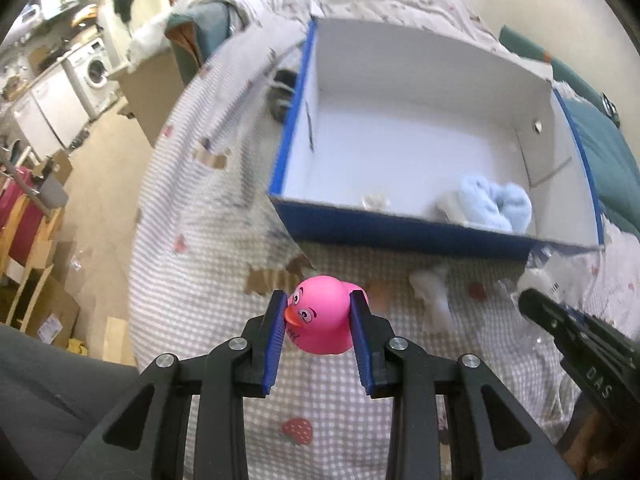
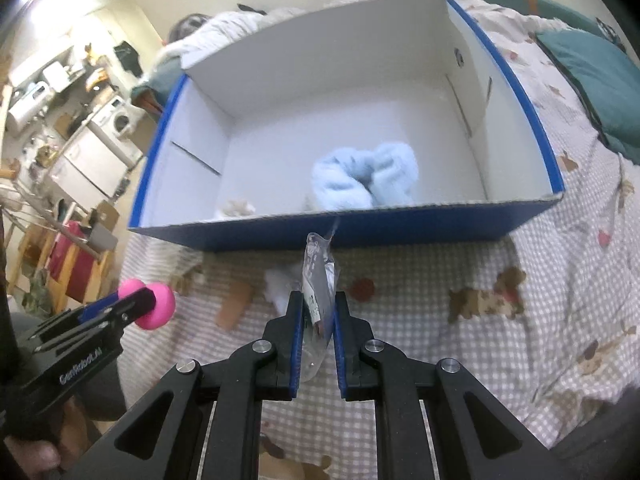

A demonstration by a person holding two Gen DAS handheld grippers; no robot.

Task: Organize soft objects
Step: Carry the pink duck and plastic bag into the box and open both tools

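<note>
A: Two grippers, one blue-and-white box [image 2: 352, 236] as landmark. What does each hold?

B: My left gripper [image 1: 319, 322] pinches a pink rubber duck [image 1: 320, 316] by its sides, in front of the box's near wall, above the checked bedspread [image 1: 200, 280]. My right gripper [image 2: 318, 320] is pressed onto a clear plastic packet [image 2: 318, 280], also just in front of that wall.

A: And inside the box?

B: A light-blue fluffy cloth [image 2: 364, 180] lies near the front wall, with a small white item [image 2: 236, 209] to its left.
</note>
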